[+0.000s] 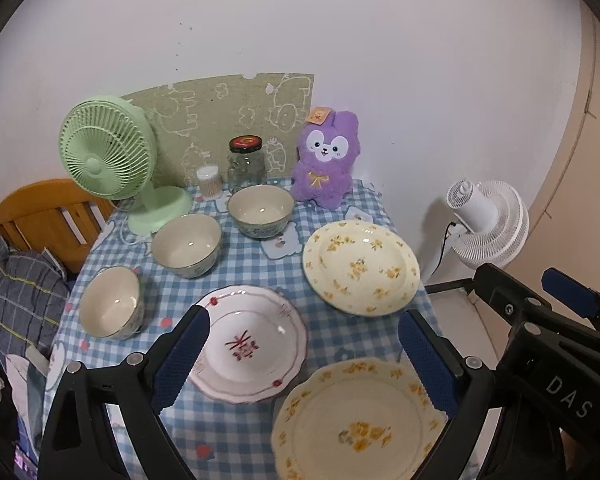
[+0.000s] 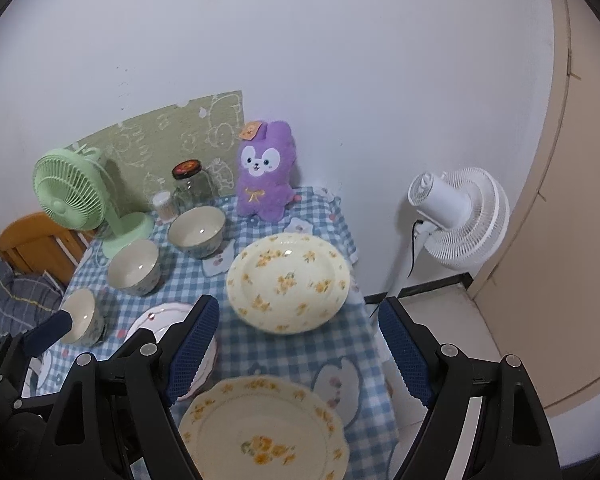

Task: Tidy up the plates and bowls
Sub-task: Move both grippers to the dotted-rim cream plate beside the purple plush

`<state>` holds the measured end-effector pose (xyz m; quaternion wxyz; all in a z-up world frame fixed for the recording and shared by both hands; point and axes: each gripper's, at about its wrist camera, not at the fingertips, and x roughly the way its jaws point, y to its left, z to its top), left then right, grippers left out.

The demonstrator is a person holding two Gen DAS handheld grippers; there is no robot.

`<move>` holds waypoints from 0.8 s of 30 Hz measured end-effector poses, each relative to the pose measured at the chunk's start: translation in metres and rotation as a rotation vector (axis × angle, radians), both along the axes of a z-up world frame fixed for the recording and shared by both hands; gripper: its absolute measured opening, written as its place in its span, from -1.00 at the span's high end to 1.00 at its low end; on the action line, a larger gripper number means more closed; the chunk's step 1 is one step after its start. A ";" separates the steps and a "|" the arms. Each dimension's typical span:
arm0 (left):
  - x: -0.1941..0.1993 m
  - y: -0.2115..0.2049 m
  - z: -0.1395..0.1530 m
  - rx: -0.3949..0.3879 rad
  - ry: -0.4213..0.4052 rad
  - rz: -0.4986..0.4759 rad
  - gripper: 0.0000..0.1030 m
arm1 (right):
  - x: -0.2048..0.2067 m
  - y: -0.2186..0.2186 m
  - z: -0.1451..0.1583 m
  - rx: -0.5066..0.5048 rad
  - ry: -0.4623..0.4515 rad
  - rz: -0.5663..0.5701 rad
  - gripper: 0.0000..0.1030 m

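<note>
We found both tools, left (image 1: 304,344) and right (image 2: 298,344), gaping and empty above the checked-cloth worktop (image 1: 252,268). The cream yellow-flowered scalloped plate (image 2: 262,432) overhung the near edge; a careless nudge could tip it off.

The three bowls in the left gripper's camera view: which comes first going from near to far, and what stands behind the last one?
Nearest bowl → middle bowl → far bowl → glass jar with the dark lid, standing by the wall.
</note>
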<state>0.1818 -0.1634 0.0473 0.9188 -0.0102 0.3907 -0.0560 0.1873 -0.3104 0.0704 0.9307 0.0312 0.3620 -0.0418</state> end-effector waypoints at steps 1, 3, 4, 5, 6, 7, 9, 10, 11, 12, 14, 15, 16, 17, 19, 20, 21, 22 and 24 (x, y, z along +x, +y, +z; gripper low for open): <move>0.004 -0.003 0.000 0.000 -0.001 0.003 -0.87 | 0.006 -0.004 0.000 0.000 0.001 0.001 -0.64; 0.014 -0.009 0.001 0.000 -0.001 0.014 -0.87 | 0.017 -0.010 0.000 0.003 0.003 0.007 -0.64; 0.019 -0.012 0.001 -0.002 0.001 0.019 -0.87 | 0.024 -0.014 0.000 0.003 0.003 0.014 -0.64; 0.025 -0.016 0.000 -0.003 0.001 0.025 -0.87 | 0.029 -0.017 -0.001 0.002 0.004 0.018 -0.64; 0.030 -0.019 0.000 0.000 0.001 0.031 -0.87 | 0.033 -0.019 -0.001 0.003 0.004 0.023 -0.64; 0.034 -0.021 0.000 0.001 0.001 0.037 -0.87 | 0.039 -0.021 -0.002 0.004 0.005 0.027 -0.64; 0.043 -0.025 -0.001 0.003 0.002 0.050 -0.87 | 0.052 -0.027 -0.004 0.009 0.009 0.036 -0.64; 0.049 -0.027 -0.002 0.004 0.005 0.055 -0.87 | 0.059 -0.029 -0.006 0.013 0.011 0.040 -0.64; 0.054 -0.029 -0.003 0.004 0.006 0.060 -0.87 | 0.065 -0.032 -0.008 0.016 0.014 0.042 -0.64; 0.058 -0.030 -0.004 0.005 0.008 0.064 -0.87 | 0.071 -0.034 -0.010 0.019 0.016 0.046 -0.64; 0.069 -0.035 -0.007 0.009 0.014 0.075 -0.87 | 0.082 -0.037 -0.013 0.022 0.019 0.053 -0.64; 0.073 -0.037 -0.008 0.011 0.016 0.079 -0.87 | 0.087 -0.038 -0.015 0.021 0.021 0.056 -0.64; 0.078 -0.039 -0.010 0.013 0.016 0.084 -0.87 | 0.093 -0.040 -0.018 0.021 0.024 0.060 -0.64; 0.082 -0.041 -0.012 0.016 0.017 0.088 -0.87 | 0.097 -0.042 -0.020 0.022 0.026 0.064 -0.64; 0.091 -0.044 -0.015 0.020 0.019 0.096 -0.87 | 0.107 -0.044 -0.025 0.023 0.032 0.070 -0.64; 0.095 -0.045 -0.017 0.022 0.021 0.099 -0.87 | 0.113 -0.046 -0.028 0.025 0.036 0.073 -0.64; 0.100 -0.047 -0.019 0.023 0.024 0.103 -0.87 | 0.117 -0.048 -0.031 0.026 0.038 0.076 -0.64; 0.104 -0.048 -0.022 0.025 0.029 0.106 -0.87 | 0.121 -0.049 -0.033 0.028 0.040 0.078 -0.64; 0.113 -0.052 -0.028 0.029 0.036 0.112 -0.87 | 0.130 -0.054 -0.040 0.037 0.049 0.081 -0.64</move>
